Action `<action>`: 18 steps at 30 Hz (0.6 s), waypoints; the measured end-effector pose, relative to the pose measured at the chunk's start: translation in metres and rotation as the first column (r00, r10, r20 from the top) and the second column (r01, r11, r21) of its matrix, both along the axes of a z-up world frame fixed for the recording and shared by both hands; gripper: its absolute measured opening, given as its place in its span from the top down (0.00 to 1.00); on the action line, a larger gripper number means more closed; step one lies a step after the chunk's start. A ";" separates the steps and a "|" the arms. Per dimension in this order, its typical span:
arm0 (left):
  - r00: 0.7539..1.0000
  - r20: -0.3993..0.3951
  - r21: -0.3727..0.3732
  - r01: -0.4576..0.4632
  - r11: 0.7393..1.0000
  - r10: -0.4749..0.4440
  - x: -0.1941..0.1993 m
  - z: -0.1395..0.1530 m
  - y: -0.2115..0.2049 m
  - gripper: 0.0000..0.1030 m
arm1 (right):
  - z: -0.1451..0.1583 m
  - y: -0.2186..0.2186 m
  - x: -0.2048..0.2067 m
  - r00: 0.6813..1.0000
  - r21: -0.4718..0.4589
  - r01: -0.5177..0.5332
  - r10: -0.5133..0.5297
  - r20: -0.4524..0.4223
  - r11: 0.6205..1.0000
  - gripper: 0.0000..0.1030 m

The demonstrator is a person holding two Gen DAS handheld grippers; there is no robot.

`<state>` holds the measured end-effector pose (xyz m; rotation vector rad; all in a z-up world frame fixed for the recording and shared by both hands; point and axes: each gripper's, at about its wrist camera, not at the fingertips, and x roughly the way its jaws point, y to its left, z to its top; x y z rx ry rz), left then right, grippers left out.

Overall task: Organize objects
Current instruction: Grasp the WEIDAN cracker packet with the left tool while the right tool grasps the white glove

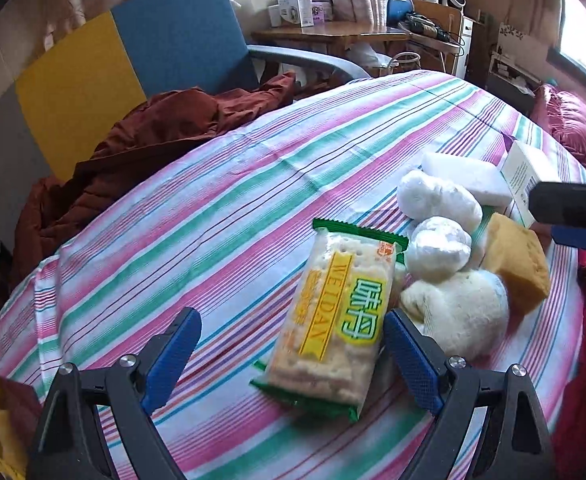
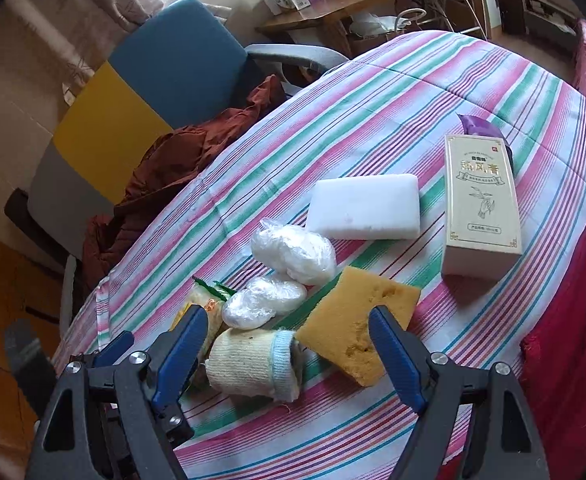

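Cracker packet (image 2: 203,308) mostly hidden behind the left gripper (image 2: 149,364) in the right wrist view. Purple pouch (image 2: 481,128) half covered by the cream box (image 2: 481,204). Box lettering too small to read.

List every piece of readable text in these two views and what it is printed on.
"WEIDAN": on the yellow band of the cracker packet.
Large green Chinese characters on the same packet: legible, not transcribed here.
Chinese title on the cream box: too blurred to read with certainty; its small print is unreadable.
Boxes on the far desk: print too small.
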<state>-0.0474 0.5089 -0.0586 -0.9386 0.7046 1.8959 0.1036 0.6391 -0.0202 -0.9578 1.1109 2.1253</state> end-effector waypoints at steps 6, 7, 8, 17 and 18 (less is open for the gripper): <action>0.986 0.164 0.028 -0.029 0.999 0.024 -0.013 -0.013 0.003 0.39 | -0.004 -0.006 -0.010 0.998 0.005 -0.048 0.048 0.034 0.999 0.18; 0.980 0.196 0.036 -0.048 0.998 0.040 -0.015 -0.012 -0.002 0.48 | -0.005 -0.008 -0.013 0.997 0.003 -0.064 0.064 0.040 0.998 0.18; 0.977 0.208 0.038 -0.064 0.997 0.055 -0.015 -0.011 -0.005 0.49 | -0.006 -0.010 -0.015 0.996 0.004 -0.079 0.079 0.046 0.997 0.18; 0.954 0.236 0.067 -0.206 0.976 0.185 0.011 0.002 -0.083 0.53 | -0.019 -0.035 -0.044 0.961 0.021 -0.242 0.236 0.142 0.970 0.18; 0.952 0.234 0.064 -0.218 0.974 0.198 0.018 0.000 -0.094 0.53 | -0.020 -0.039 -0.047 0.955 0.033 -0.257 0.249 0.163 0.966 0.18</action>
